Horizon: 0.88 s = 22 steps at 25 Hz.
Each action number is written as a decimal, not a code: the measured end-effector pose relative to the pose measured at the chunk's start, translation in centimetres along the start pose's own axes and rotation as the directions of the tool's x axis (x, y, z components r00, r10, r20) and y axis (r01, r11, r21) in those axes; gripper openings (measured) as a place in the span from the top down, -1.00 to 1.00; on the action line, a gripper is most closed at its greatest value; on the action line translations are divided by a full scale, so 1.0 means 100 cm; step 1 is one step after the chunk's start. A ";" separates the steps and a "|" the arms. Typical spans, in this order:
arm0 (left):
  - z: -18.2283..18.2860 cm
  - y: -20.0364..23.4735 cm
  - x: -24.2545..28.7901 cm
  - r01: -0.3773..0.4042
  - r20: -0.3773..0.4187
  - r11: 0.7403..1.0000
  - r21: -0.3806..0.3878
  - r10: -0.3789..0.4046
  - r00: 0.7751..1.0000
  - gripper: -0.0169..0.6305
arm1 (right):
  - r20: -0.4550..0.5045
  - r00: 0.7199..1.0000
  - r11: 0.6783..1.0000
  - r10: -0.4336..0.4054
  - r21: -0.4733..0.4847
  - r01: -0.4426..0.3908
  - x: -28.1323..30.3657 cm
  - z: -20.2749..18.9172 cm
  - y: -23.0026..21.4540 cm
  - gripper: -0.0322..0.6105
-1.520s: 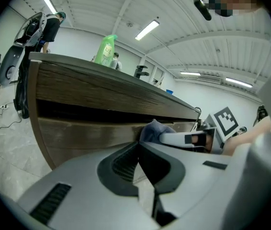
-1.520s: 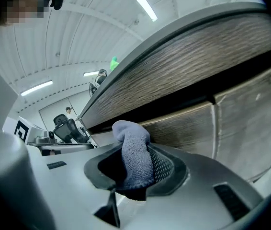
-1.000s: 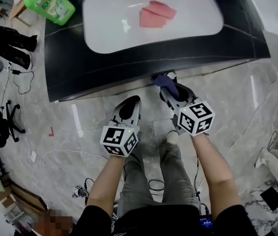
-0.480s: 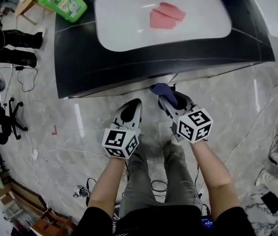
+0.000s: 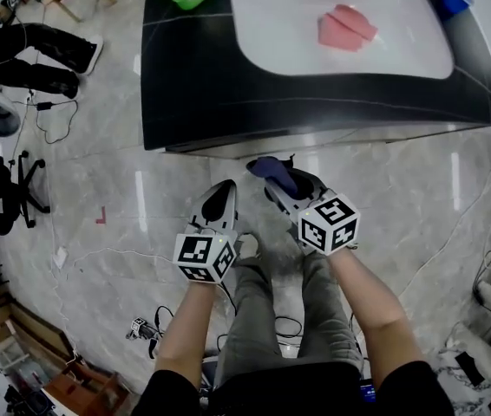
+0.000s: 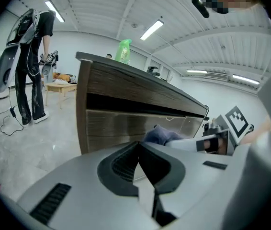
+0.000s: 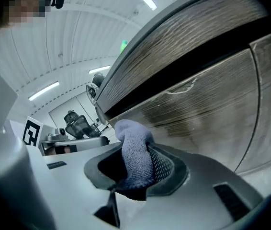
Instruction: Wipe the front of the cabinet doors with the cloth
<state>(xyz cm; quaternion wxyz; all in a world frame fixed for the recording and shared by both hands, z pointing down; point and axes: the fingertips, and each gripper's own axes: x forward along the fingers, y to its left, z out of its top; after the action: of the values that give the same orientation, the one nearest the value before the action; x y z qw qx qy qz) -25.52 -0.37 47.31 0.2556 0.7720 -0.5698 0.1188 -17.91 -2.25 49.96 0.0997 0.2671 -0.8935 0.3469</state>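
1. Right gripper view: jaws of my right gripper [image 7: 136, 164] clamp the cloth [image 7: 134, 150] near the cabinet door [image 7: 207, 114].
2. Left gripper [image 6: 139, 169]: jaws together, empty.
3. Both sit farther left along the bench [image 5: 193, 85] than a second ago.

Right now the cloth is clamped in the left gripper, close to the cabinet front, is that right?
No. The cloth is clamped in the right gripper, not the left, close to the cabinet front. The right gripper view shows it between those jaws.
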 end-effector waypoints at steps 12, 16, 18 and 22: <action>-0.018 0.094 -0.037 -0.086 0.002 0.996 -0.035 0.086 0.996 0.97 | -0.066 0.995 0.996 0.070 -0.042 -0.073 0.098 -0.021 0.058 0.53; -0.014 0.106 -0.036 -0.105 0.003 0.993 -0.048 0.105 0.994 0.97 | -0.082 0.995 0.996 0.059 -0.061 -0.064 0.111 -0.017 0.060 0.53; -0.013 0.108 -0.035 -0.106 0.005 0.993 -0.045 0.106 0.994 0.97 | -0.081 0.996 0.997 0.042 -0.068 -0.047 0.112 -0.016 0.055 0.53; -0.015 0.101 -0.028 -0.096 0.006 0.995 -0.025 0.096 0.995 0.97 | -0.069 0.998 0.997 0.007 -0.078 -0.013 0.102 -0.013 0.034 0.53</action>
<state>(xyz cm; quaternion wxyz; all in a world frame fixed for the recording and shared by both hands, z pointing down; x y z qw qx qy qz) -35.75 0.54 49.84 0.2571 0.7410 -0.6084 0.1211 -28.36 -3.45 52.67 0.1392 0.2464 -0.9039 0.3209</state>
